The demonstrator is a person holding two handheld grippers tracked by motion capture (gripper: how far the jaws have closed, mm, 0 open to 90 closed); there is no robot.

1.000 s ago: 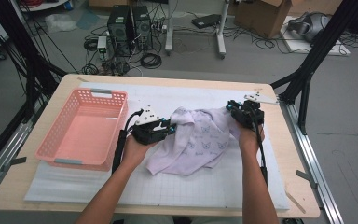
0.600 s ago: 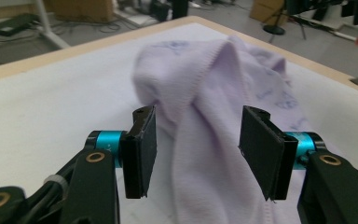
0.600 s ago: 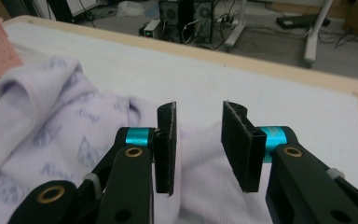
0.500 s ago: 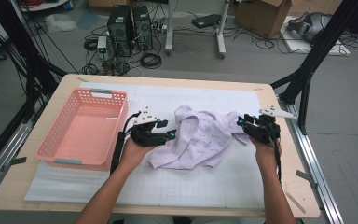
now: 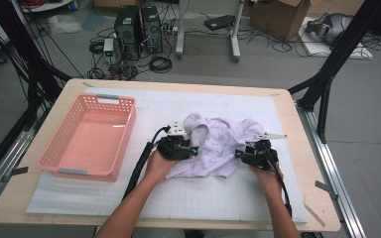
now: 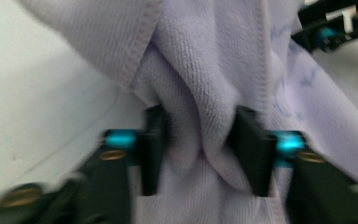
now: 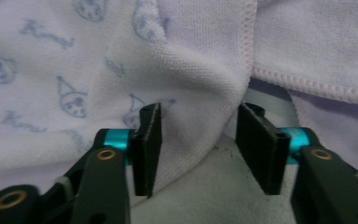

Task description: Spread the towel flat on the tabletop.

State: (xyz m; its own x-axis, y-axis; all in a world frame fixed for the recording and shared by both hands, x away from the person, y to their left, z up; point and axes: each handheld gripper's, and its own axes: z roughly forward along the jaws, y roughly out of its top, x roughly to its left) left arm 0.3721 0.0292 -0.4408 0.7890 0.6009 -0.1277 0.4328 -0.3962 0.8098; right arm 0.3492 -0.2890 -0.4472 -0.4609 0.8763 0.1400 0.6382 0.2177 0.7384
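Note:
A crumpled lilac towel [image 5: 216, 144] with small printed figures lies on the white mat [image 5: 203, 198] at mid table. My left gripper [image 5: 193, 150] is at its left edge. In the left gripper view the left gripper [image 6: 200, 149] has just been closing, and a thick fold of towel [image 6: 200, 70] is squeezed between its pads. My right gripper [image 5: 238, 154] is at the towel's right edge. Its jaws [image 7: 198, 140] have just been closing around a hemmed fold of towel [image 7: 74, 70], which touches one pad and stops just short of the other.
A pink plastic basket [image 5: 129, 134] stands on the left part of the mat with nothing in it. The wooden table edge [image 5: 302, 148] runs along the right, beyond the mat. Cables trail from both grippers toward the person.
Both hands have come down and apart, and the towel, held bunched above the mat earlier, now rests lower and more spread. The right hand moved right and toward the near edge.

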